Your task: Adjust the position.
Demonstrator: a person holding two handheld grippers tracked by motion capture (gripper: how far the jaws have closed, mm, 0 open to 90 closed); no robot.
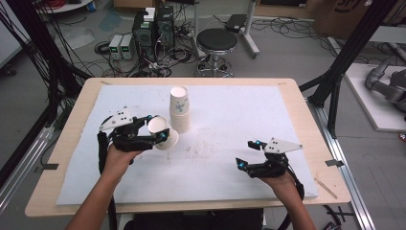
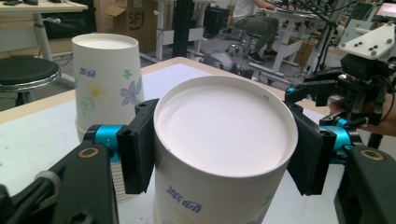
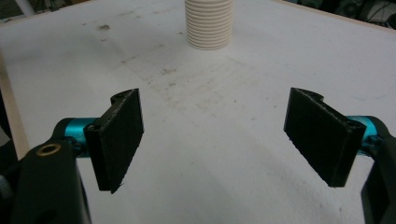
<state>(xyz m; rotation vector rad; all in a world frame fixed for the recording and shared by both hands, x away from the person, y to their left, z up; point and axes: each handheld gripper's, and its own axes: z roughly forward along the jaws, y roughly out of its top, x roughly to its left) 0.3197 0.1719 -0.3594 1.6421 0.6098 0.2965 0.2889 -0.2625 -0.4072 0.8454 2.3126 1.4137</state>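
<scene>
A paper cup [image 1: 161,132] with a flower print is held upside down, tilted, just above the white mat, and my left gripper [image 1: 156,127] is shut on it. In the left gripper view both pads [image 2: 137,147] press the sides of the cup [image 2: 224,135], with its flat bottom facing the camera. Just behind and to the right of it, a stack of upturned paper cups [image 1: 179,110] stands on the mat, seen as stack [image 2: 107,79] and stack [image 3: 208,23]. My right gripper [image 1: 249,153] hovers open at the near right; nothing lies between its pads [image 3: 119,140].
A white mat [image 1: 230,110] covers most of the wooden table [image 1: 306,120]. Beyond the far edge stand a black stool [image 1: 216,43], electronics boxes [image 1: 153,28] and tangled cables on the floor. Black frame posts [image 1: 349,52] rise at both sides.
</scene>
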